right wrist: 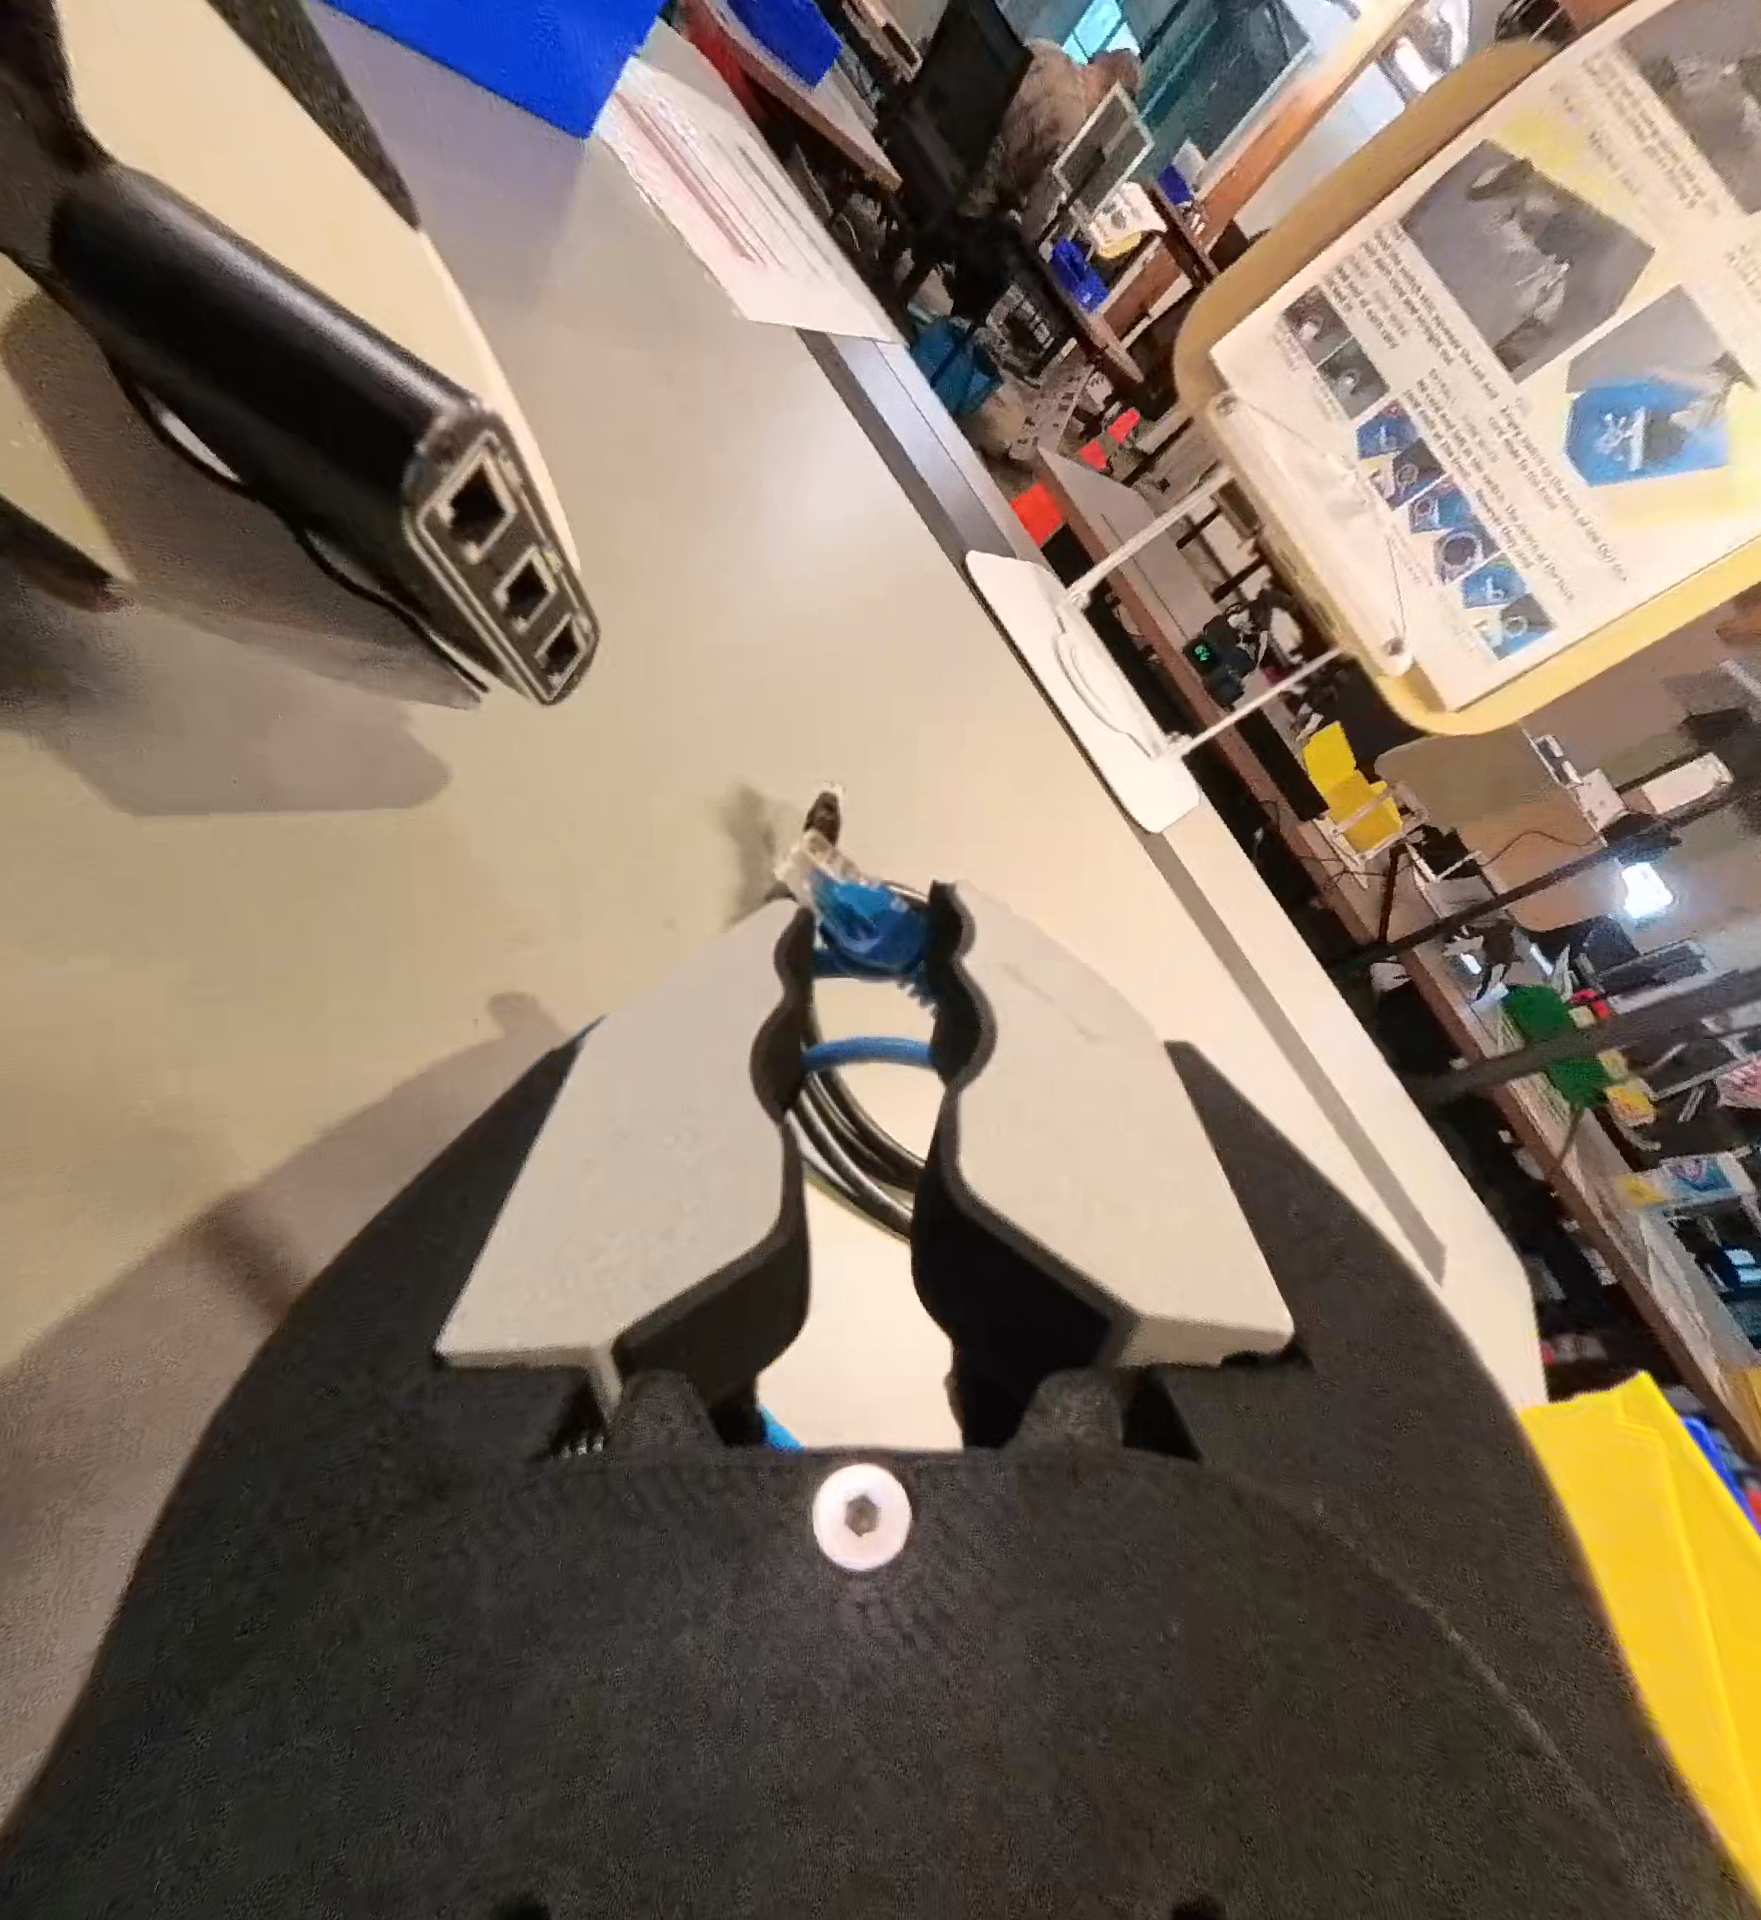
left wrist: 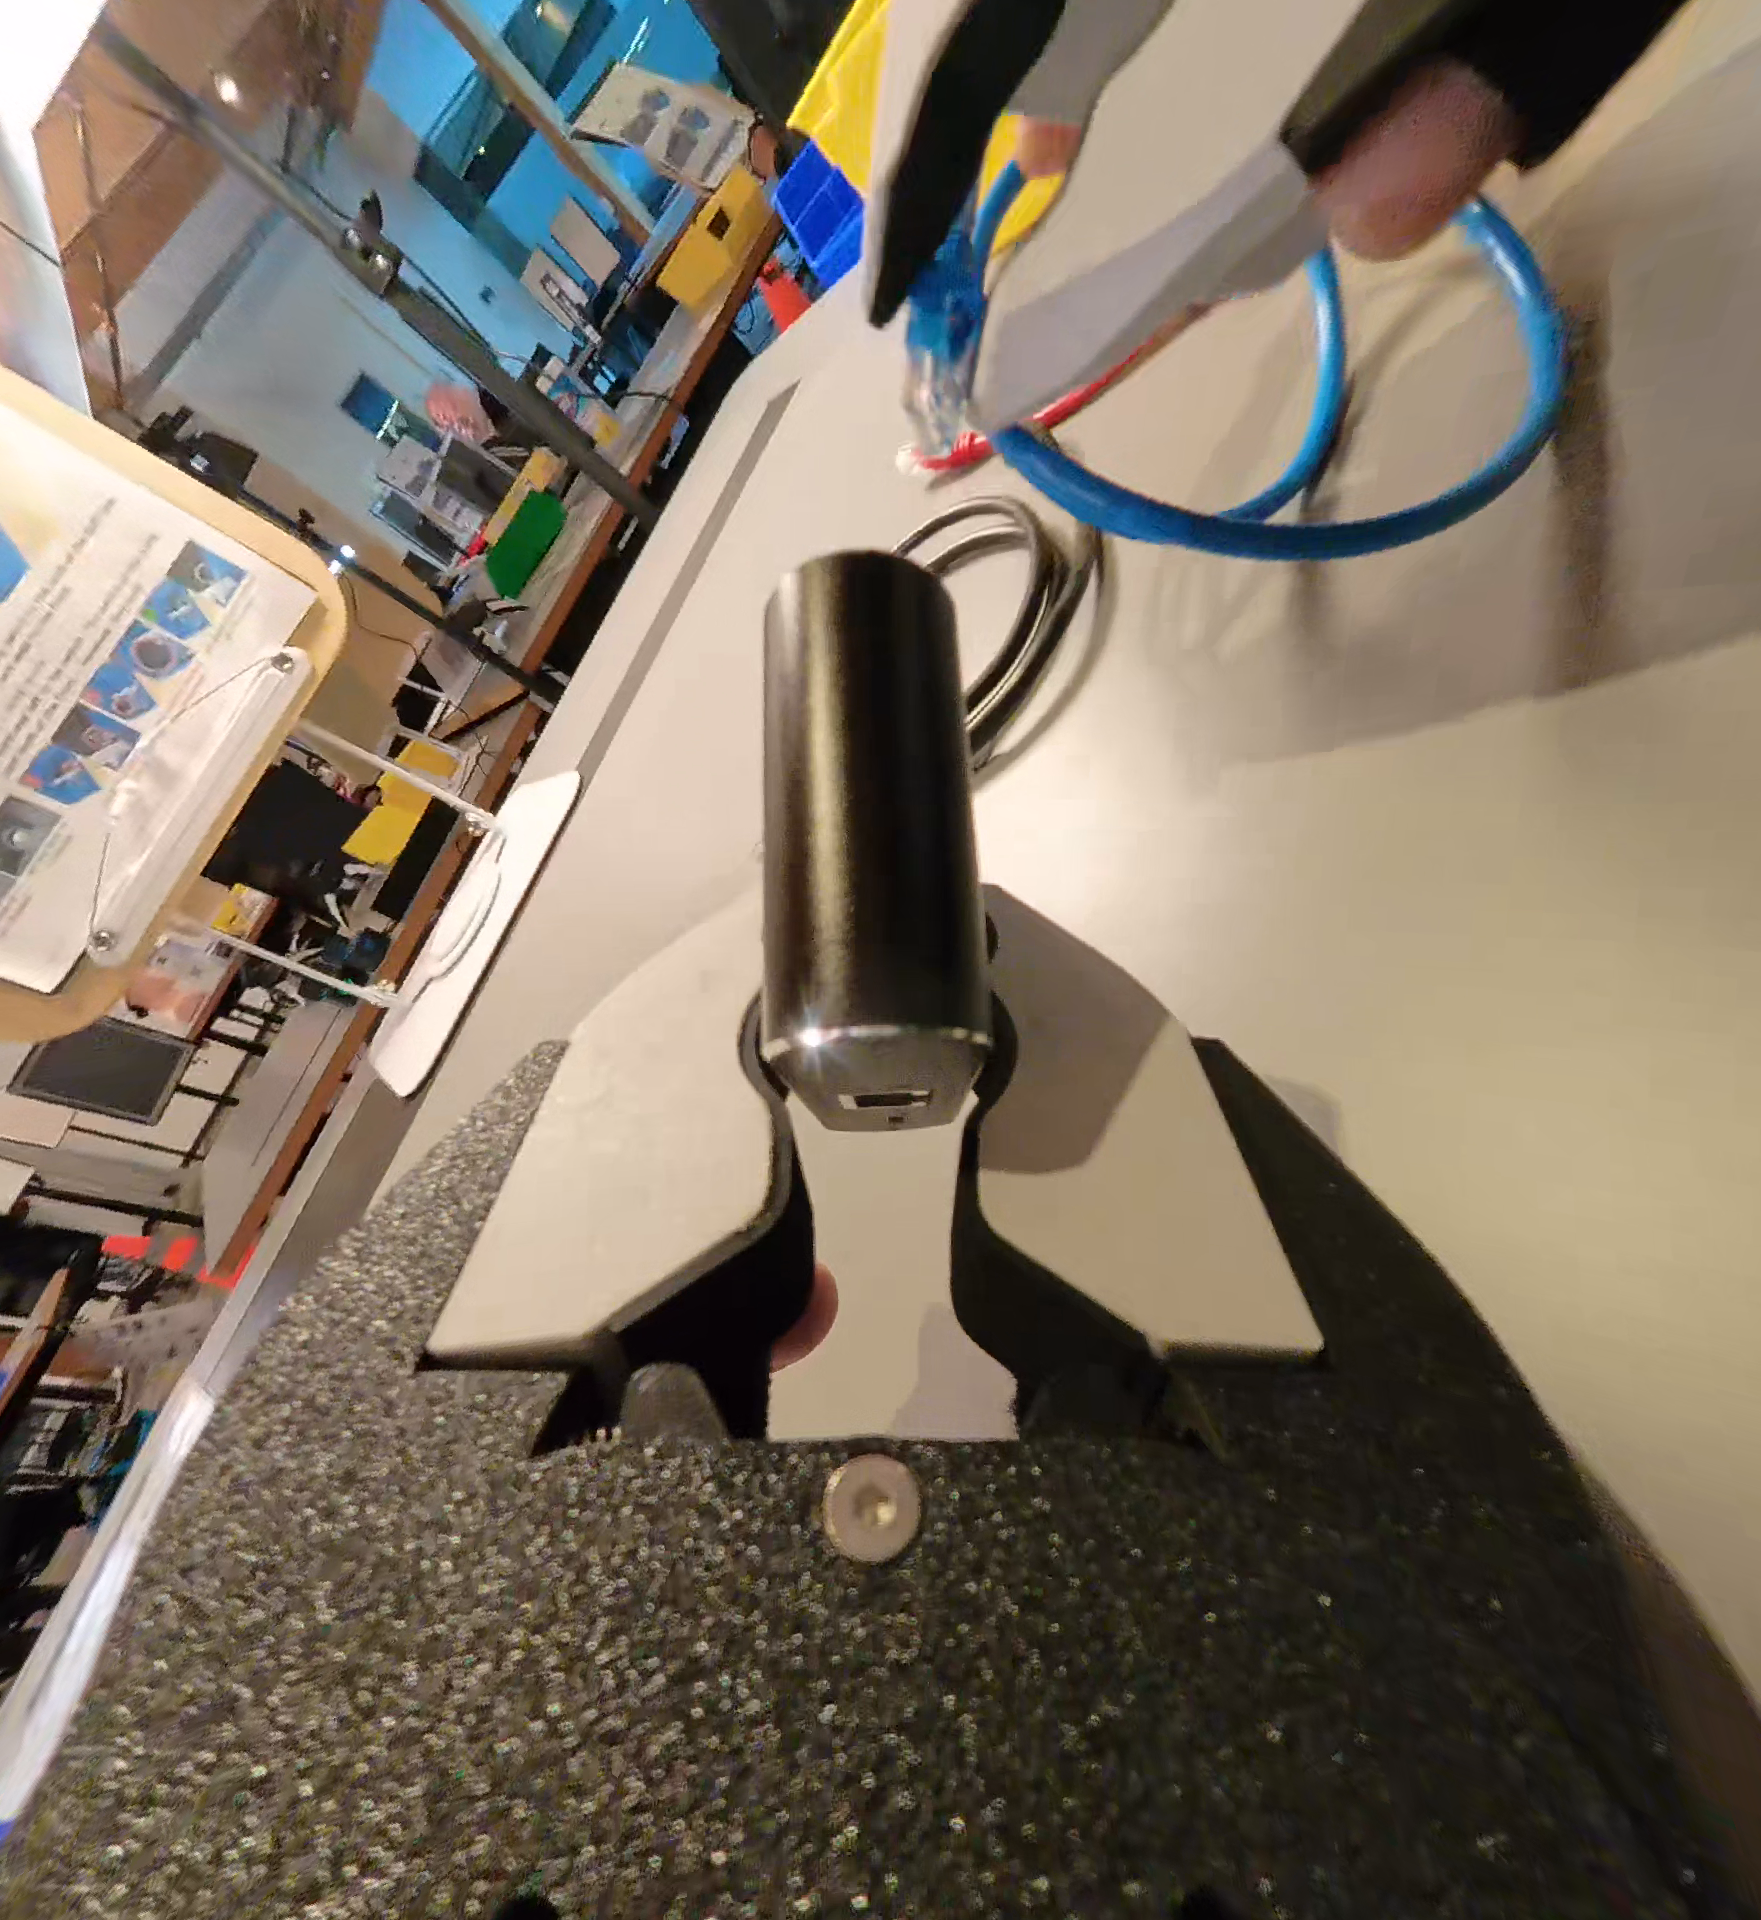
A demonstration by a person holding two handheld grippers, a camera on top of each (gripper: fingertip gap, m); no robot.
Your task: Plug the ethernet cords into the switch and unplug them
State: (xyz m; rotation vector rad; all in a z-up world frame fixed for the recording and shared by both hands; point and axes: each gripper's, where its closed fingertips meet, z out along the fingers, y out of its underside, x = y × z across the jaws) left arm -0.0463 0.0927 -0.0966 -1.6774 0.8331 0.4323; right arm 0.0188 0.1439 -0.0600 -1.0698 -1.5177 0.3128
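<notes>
Left gripper: closed around the switch, gripping it near its back end and holding it clear of the table.
Switch, direction: its long axis runs straight on from the left gripper's fingers; in the right wrist view the port face looks toward the lower right, three sockets in a row, all empty.
Black cable: coiled on the table beyond the switch, near the blue loop.
Right gripper: pinched on the blue cord just behind its clear plug; the rest of the cord hangs in a loop to the table.
Plug, direction: points up and slightly left past the fingertips, well apart from the ports and not in line with them.
Red cord: lies on the table beyond the blue plug.
Risk, alignment: the plug seems angled away from the socket row, so pushing in now would likely catch the socket rim.
Risk, grip: the hold is on the soft boot, so the plug may twist or slide back under pressure.
Risk, switch: held only at one end, it could pivot when pushed.
</notes>
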